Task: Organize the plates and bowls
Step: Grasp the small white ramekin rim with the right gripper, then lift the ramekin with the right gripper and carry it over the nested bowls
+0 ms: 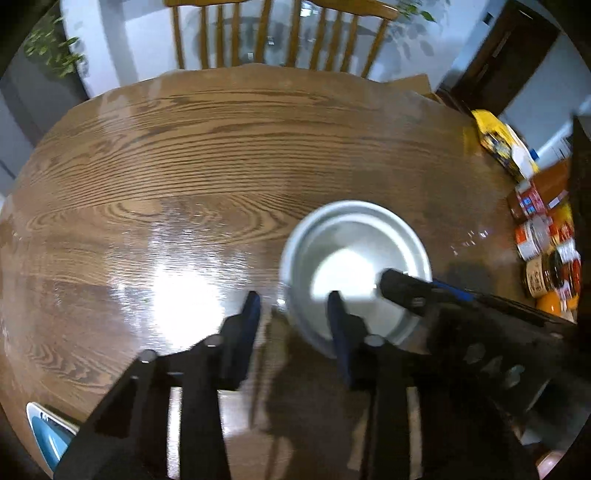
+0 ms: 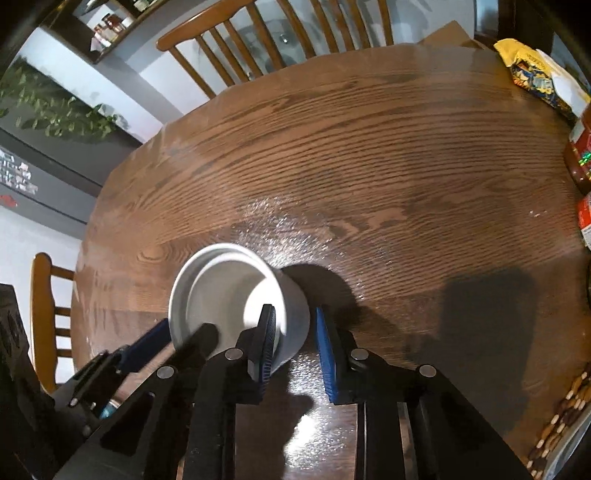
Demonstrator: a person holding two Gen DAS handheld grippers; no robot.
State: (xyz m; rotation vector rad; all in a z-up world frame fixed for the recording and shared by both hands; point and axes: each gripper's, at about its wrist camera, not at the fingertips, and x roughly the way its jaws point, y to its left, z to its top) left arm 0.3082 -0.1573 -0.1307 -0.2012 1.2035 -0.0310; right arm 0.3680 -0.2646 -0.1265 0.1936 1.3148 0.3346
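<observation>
A white bowl (image 1: 354, 273) stands upright on the wooden table (image 1: 221, 147), right of centre in the left wrist view. My left gripper (image 1: 293, 314) straddles its near-left wall, one finger inside and one outside, and a gap shows at the outer pad. In the right wrist view the same bowl (image 2: 236, 299) has its right wall between the pads of my right gripper (image 2: 295, 332). The inner pad is against the wall and a dark sliver remains at the outer pad. A blue plate (image 1: 48, 432) peeks in at the lower left table edge.
Jars and bottles (image 1: 546, 240) crowd the table's right edge, with a yellow bag (image 1: 498, 140) behind them. Wooden chairs (image 1: 280, 33) stand at the far side, another chair (image 2: 44, 314) at the left. A beaded mat (image 2: 569, 406) lies at the near right.
</observation>
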